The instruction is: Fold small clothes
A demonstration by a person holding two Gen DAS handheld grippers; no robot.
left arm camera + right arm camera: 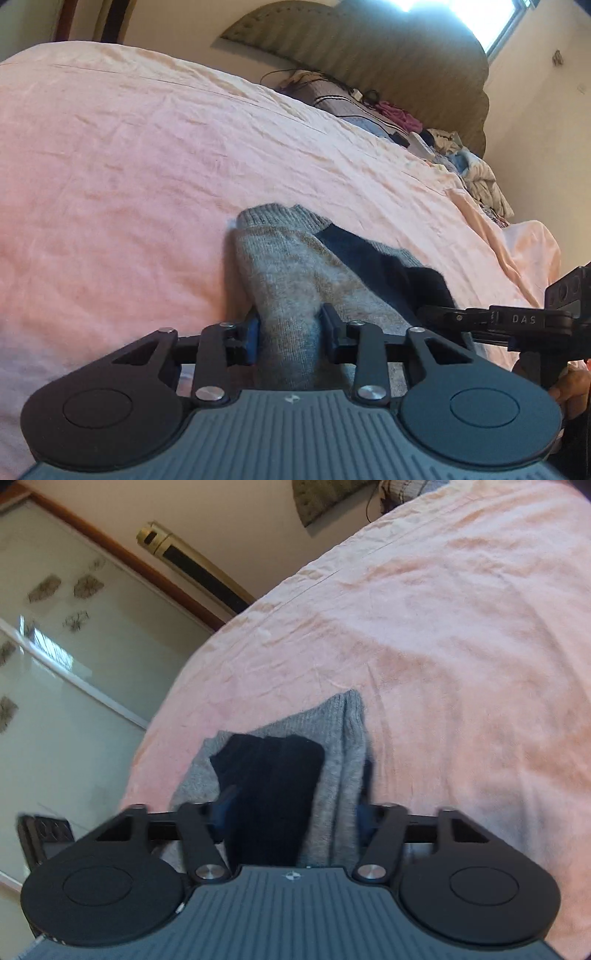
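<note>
A small grey knitted garment (291,266) with a dark navy part (369,254) lies bunched on the pink bedsheet (129,166). In the left wrist view my left gripper (290,326) is shut on a grey fold of it, the knit pinched between the blue pads. In the right wrist view the same garment (343,746) shows a dark navy panel (273,775), and my right gripper (295,808) is shut on the grey and navy layers together. The two grippers hold the garment side by side, close to each other.
A padded headboard (369,48) stands at the far end, with a pile of loose clothes (476,173) below it. The bed's edge (159,738) drops off toward glass closet doors (55,664) and a gold tower unit (192,565). A hand (569,387) shows at right.
</note>
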